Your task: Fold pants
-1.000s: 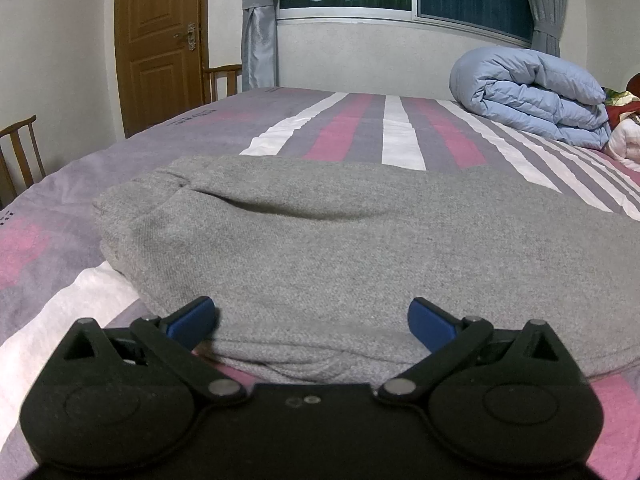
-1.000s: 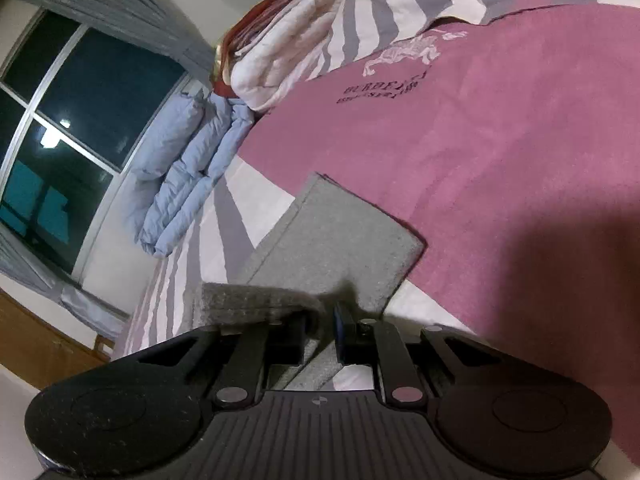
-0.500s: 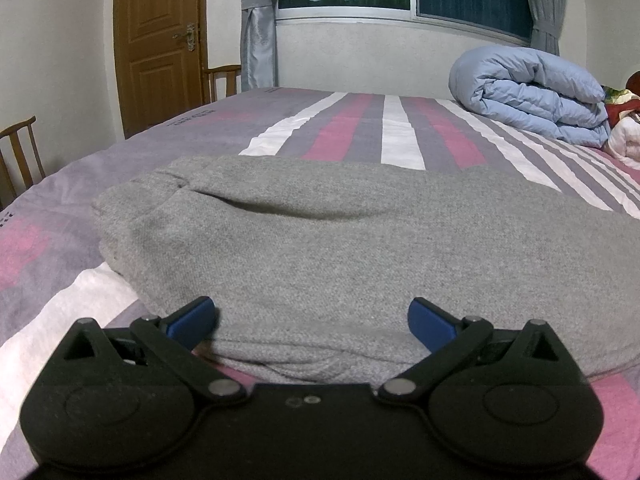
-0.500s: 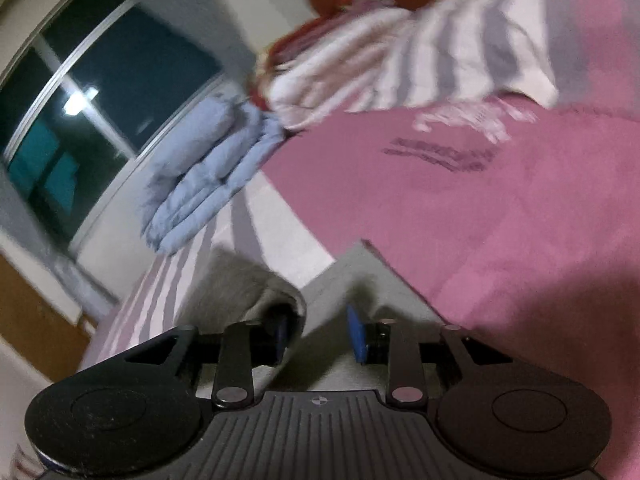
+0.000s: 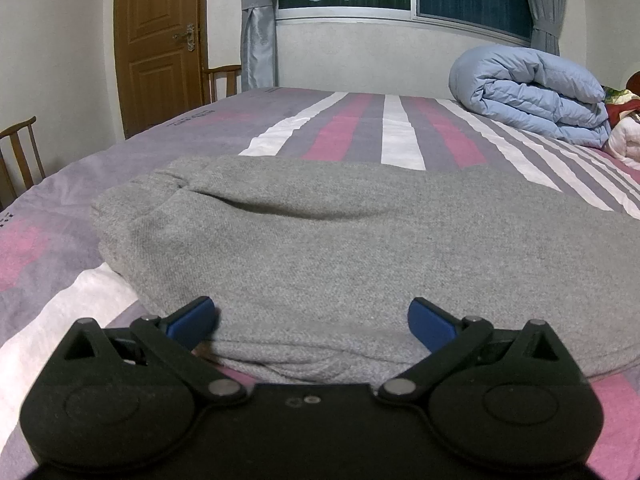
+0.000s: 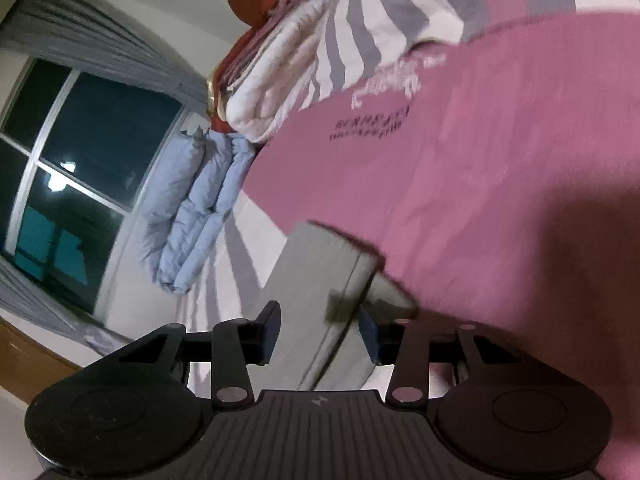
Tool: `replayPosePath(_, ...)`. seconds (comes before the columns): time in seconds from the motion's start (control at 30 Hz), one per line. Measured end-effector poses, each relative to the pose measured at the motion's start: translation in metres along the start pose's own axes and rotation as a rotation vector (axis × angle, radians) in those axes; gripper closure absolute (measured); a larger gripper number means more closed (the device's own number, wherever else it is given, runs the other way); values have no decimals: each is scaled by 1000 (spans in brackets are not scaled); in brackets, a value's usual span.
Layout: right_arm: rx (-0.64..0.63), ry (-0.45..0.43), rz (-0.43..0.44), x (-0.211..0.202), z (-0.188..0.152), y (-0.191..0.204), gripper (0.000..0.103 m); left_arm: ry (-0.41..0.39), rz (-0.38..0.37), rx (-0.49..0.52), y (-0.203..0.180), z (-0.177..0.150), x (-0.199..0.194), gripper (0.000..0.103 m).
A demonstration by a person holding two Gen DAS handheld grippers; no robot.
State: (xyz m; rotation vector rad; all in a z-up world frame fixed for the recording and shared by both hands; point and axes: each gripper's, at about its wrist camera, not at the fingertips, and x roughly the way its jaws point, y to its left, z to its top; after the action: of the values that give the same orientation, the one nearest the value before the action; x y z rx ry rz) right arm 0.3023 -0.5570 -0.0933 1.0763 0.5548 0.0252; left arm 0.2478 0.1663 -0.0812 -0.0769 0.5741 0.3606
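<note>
The grey pants (image 5: 340,248) lie flat across the striped bed, waistband end at the left. My left gripper (image 5: 312,322) is open, its blue fingertips (image 5: 192,318) resting on the near edge of the fabric without holding it. In the right wrist view the leg-cuff end of the pants (image 6: 316,280) lies on the bed. My right gripper (image 6: 320,332) is open, its jaws spread on either side of that cuff end and just above it. The view is tilted and slightly blurred.
A rolled light-blue duvet (image 5: 532,92) lies at the far right of the bed (image 5: 360,128), also in the right wrist view (image 6: 192,208). Folded white and red bedding (image 6: 272,76) sits beside it. A wooden door (image 5: 160,40) and chairs (image 5: 20,152) stand at the left.
My right gripper opened and let go of the pants' leg end, which now lies flat on the bed. The left gripper has not moved.
</note>
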Motion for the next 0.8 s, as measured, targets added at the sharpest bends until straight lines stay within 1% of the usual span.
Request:
replayPosePath(0.1,-12,13,-15,10,-3,7,59,-1,0,-1,0,0,0,6)
replayPosePath(0.13,-30,16,-23,13,-4,11,64,-1,-1,-1,0,0,0,6)
replayPosePath(0.17,-51,22,-38,15,-6,15,76,-1,-2,-3,0,0,0,6)
replayPosePath(0.2,-68,31,-53,16,-8,18,98,-1,-2,-3,1,0,0,6)
replayPosePath(0.23,-84,24,-69,14,-9,22,98,-1,-2,-3,1,0,0,6)
replayPosePath(0.33,-121,-24,-55,-5,-15,32,98,-2,-6,-7,1,0,-1,6)
replayPosePath(0.43,-143,-34,-64,-18,-21,37,98,-3,-9,-10,2,0,-2,6)
replayPosePath(0.57,-123,-26,-78,-26,-29,34,98,-3,-16,-14,3,0,-3,6)
replayPosePath(0.7,-76,-22,-101,-21,-32,22,98,-3,-23,-16,4,0,-4,6)
replayPosePath(0.8,-44,-11,-135,-5,-32,9,98,-2,-23,-15,4,0,-4,6)
